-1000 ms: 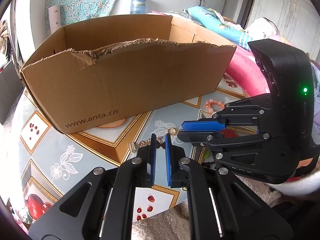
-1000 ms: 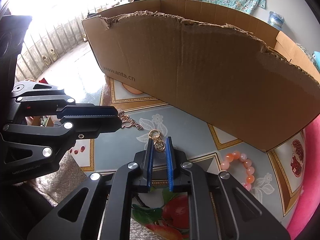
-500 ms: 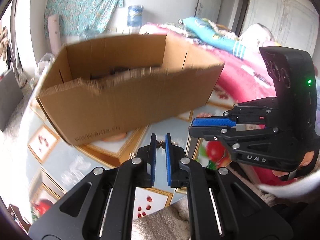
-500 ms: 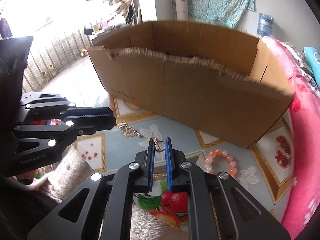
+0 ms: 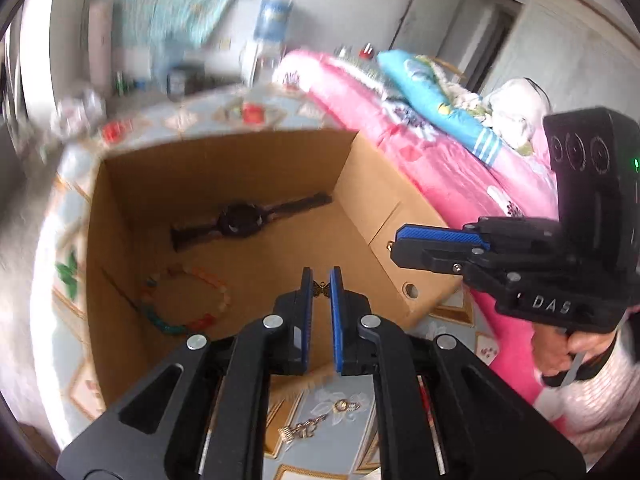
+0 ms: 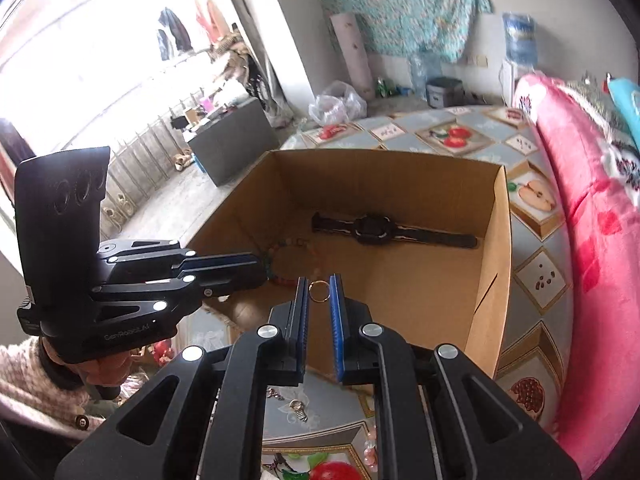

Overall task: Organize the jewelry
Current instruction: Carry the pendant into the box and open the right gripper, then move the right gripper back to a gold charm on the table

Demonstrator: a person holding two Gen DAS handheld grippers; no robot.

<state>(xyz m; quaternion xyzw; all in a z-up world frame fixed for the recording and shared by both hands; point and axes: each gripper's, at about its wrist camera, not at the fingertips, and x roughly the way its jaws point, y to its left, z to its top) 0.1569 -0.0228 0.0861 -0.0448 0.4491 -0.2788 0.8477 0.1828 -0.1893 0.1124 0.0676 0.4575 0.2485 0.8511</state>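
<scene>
The open cardboard box lies below both grippers. On its floor are a black watch and a coloured bead bracelet. My left gripper is shut on a small butterfly charm, above the box's near wall. My right gripper is shut on a thin gold ring, also over the near wall; the watch shows beyond it. In the left wrist view the right gripper hangs to the right. A gold chain with a clasp lies on the table in front of the box.
The patterned tablecloth surrounds the box. A pink blanket rises along the right side. Pink beads lie on the table by my right gripper's base. A hand in a knitted sleeve holds the right gripper.
Both grippers have risen from the table in front of the box to above its near wall, each still shut on its small piece. The box's inside has come into view.
</scene>
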